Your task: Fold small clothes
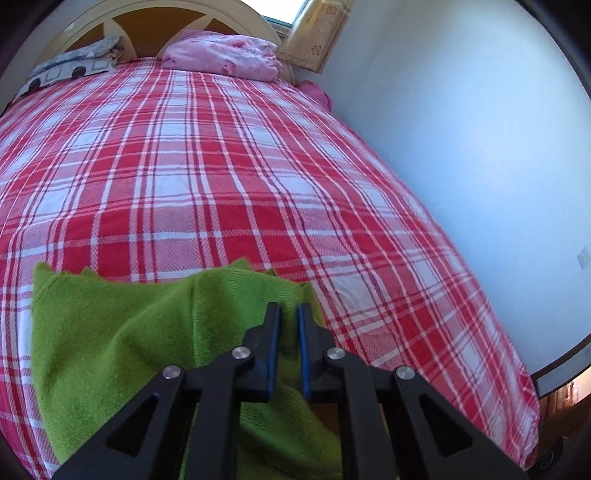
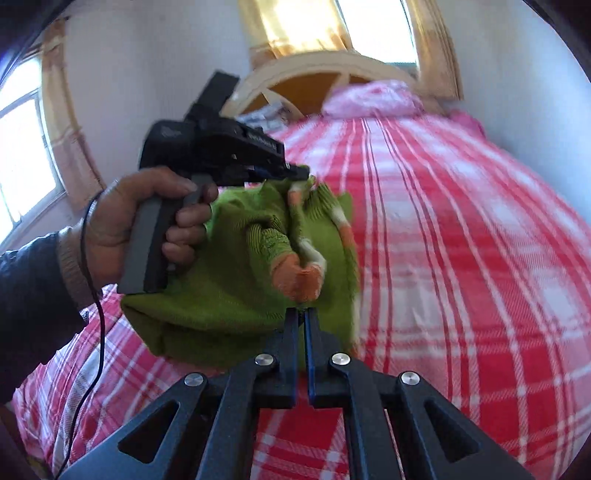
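A green knitted sweater hangs over the near end of the bed, held up by both grippers. In the right wrist view it fills the middle of the frame, bunched and folded, with orange and white cuffs hanging in front. In the left wrist view it lies in the lower left, spread over the red and white checked bedspread.

The left gripper is nearly closed, and green cloth sits between its blue pads. In the right wrist view it pinches the top edge of the sweater in the upper middle, and a hand in a dark sleeve holds its grey handle. A thin black cable hangs down from the wrist. The right gripper is closed on the sweater just under the orange cuffs.

At the far end of the bed, in the upper part of both views, a pink bundle and a patterned pillow lie against a round wooden headboard. They are well apart from the sweater. A white wall runs close along the right edge of the bed. Yellow curtains hang at the window behind the headboard.

The middle of the bed is open and flat. The sweater is too bunched to tell which way its long side runs.
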`<state>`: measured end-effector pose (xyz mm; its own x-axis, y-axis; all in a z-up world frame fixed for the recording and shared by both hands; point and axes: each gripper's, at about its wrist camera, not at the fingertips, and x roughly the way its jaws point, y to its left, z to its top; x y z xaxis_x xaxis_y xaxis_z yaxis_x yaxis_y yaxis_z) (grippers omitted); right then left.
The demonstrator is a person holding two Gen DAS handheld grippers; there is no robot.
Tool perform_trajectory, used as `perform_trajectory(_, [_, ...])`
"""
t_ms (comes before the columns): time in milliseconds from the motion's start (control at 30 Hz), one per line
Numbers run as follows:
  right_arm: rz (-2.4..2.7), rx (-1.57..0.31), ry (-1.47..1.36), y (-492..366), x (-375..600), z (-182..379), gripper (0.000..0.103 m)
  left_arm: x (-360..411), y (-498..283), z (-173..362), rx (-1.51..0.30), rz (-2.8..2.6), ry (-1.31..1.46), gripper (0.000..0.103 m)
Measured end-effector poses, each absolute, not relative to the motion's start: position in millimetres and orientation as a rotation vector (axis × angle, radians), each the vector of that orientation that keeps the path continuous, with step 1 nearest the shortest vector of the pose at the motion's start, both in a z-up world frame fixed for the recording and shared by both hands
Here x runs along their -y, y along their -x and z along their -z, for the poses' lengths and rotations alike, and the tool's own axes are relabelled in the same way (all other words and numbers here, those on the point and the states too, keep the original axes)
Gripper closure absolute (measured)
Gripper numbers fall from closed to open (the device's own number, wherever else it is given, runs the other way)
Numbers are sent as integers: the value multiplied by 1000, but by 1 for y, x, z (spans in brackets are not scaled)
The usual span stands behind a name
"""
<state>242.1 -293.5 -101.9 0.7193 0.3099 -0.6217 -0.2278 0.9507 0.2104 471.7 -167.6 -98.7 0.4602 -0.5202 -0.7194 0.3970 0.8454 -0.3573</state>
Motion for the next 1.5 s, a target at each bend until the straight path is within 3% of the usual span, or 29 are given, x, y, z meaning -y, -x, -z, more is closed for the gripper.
perform_trajectory(267, [-323,-787,-191,-244,308,117,103,197,-448,87,-870,623,-23,93])
perform_trajectory(367, [-312,-765,-178,-240,312,114,102,183,-419,62,-773,624,-65,71])
perform_trajectory(433, [-310,-723,-208,-236,321,106,102,165,-405,52,-725,586,-97,40])
perform_trajectory(600, [-353,-650,-214,-242,323,77,101,117,-361,63,-684,526,-179,36])
perform_trajectory(633, [-374,-654,-212,-250,319,72,97,112,-354,70,-688,517,-186,31])
perform_trajectory(700, [-425,-664,-242,-271,312,67,64,101,-344,86,-716,494,-180,26])
perform_trajectory(733, [-446,-682,-255,-284,308,66,34,96,-340,93,-734,502,-153,26])
perform_trajectory(767, [-470,-694,-267,-295,303,66,30,91,-335,100,-743,501,-130,26])
perform_trajectory(833, [-502,-719,-267,-310,292,68,38,90,-327,107,-731,490,-131,19])
perform_trajectory(867, [-486,-750,-243,-318,286,71,62,91,-323,109,-723,489,-139,17])
perform_trajectory(933, [-467,-823,-226,-329,279,84,85,92,-316,113,-709,485,-163,14])
perform_trajectory(1033, [-453,-901,-219,-324,282,105,101,90,-313,112,-687,494,-168,9])
perform_trajectory(1100, [-427,-910,-158,-310,285,110,101,84,-312,112,-695,507,-139,2])
perform_trajectory(1333, [-355,-857,-143,-288,315,95,102,74,-282,119,-712,561,-140,0])
perform_trajectory(1400, [-371,-832,-163,-295,316,83,81,74,-277,122,-734,559,-164,0])
perform_trajectory(1433, [-389,-817,-177,-301,313,76,44,75,-277,123,-741,551,-173,0])
perform_trajectory(1467, [-425,-812,-205,-307,308,70,23,76,-278,126,-751,528,-186,0])
perform_trajectory(1500, [-463,-805,-240,-316,302,67,23,77,-279,127,-762,512,-194,0])
